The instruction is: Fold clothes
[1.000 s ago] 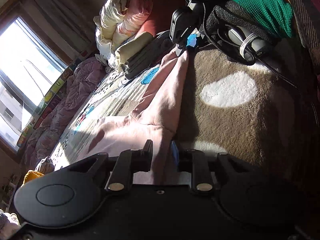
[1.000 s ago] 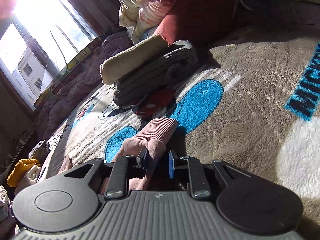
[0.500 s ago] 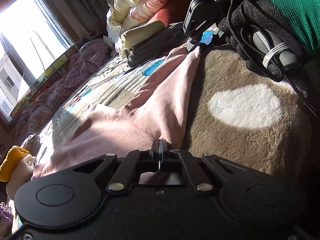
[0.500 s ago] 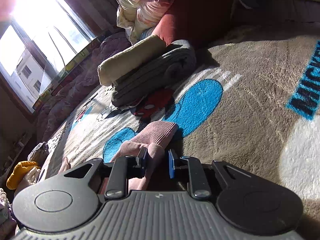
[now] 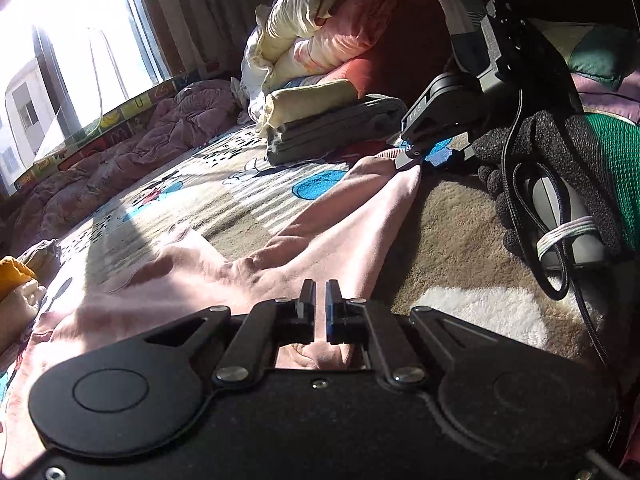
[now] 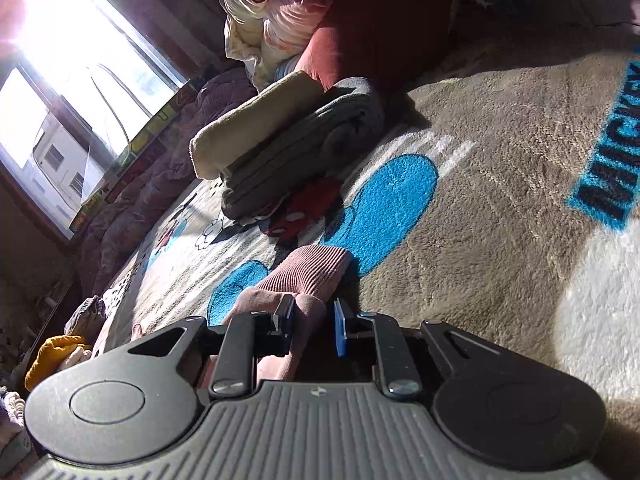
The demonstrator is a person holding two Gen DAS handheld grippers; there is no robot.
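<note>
A pink garment (image 5: 240, 272) lies spread on the printed blanket (image 5: 460, 232). My left gripper (image 5: 320, 296) is shut on a fold of its body near the front, and pink cloth shows under the fingers. One sleeve (image 5: 360, 208) stretches away to my right gripper (image 5: 416, 156), held by a gloved hand (image 5: 560, 152). In the right wrist view the right gripper (image 6: 312, 312) has that sleeve between its jaws, which are closing on it. The ribbed cuff (image 6: 316, 264) sticks out ahead onto the blanket (image 6: 500, 208).
A folded stack of grey and cream clothes (image 5: 332, 128) (image 6: 288, 148) sits at the far side, before a heap of pillows and bedding (image 5: 320, 32). A purple quilt (image 5: 140, 148) runs under the bright window. A yellow item (image 6: 56, 352) lies at the left edge.
The left gripper went from open to shut on the pink cloth, shifted along the garment and rolled. The right gripper stayed put, jaws slightly narrower on the sleeve.
</note>
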